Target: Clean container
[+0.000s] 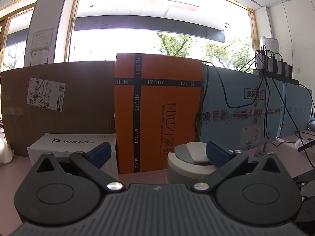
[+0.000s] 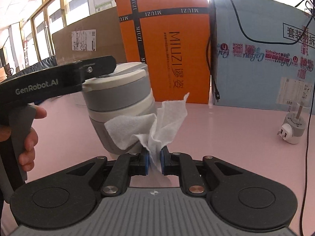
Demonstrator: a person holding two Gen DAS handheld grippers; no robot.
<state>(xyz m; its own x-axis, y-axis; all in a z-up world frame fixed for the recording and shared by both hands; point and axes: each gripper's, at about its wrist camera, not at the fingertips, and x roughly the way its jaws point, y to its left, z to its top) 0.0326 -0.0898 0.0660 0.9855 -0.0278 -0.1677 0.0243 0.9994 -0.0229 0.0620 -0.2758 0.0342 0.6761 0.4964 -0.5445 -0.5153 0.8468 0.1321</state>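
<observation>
Your right hand-held gripper [image 2: 154, 160] pinches a white wipe [image 2: 157, 122] against the container [image 2: 120, 98]; your left hand-held gripper [image 1: 157, 151] is spread wide above its lid.

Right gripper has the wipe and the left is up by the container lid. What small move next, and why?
Probably close the left gripper on the grey-and-cream lidded container to steady it: its fingers are open, with only one at the lid. The right gripper pinches the crumpled white wipe beside the container's lower wall, ready to rub.
</observation>
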